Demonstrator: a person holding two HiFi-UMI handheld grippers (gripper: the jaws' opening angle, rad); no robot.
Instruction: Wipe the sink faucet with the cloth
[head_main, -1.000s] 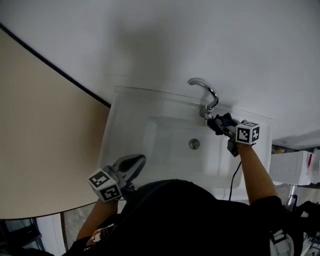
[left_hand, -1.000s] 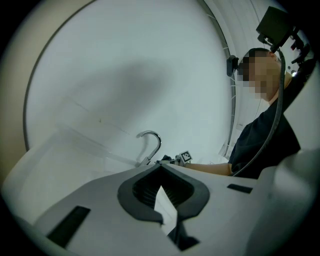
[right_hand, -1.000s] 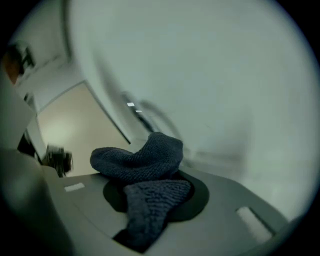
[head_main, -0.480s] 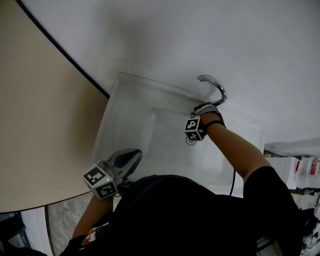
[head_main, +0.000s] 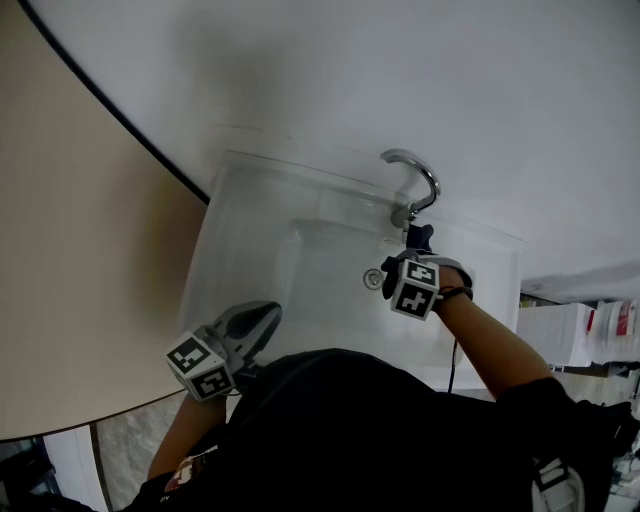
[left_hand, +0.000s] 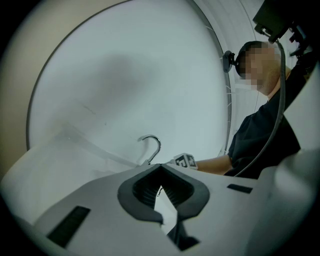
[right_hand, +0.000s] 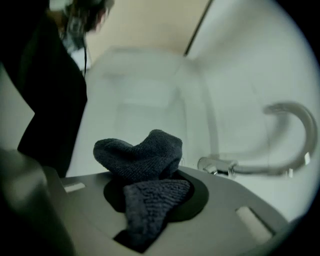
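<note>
No legible text, labels, brands or numbers anywhere.

A white wall (head_main: 420, 70) meets a beige panel (head_main: 70, 260) along a dark strip (head_main: 115, 105).

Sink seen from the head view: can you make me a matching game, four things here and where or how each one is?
1 faucet
2 cloth
3 drain
4 left tool

A shut, empty, by the sink's near left corner
B curved, shiny, at the back rim
C dark, gripped by the right tool
D round, in the sink's floor

Pairs: 1-B, 2-C, 3-D, 4-A
</note>
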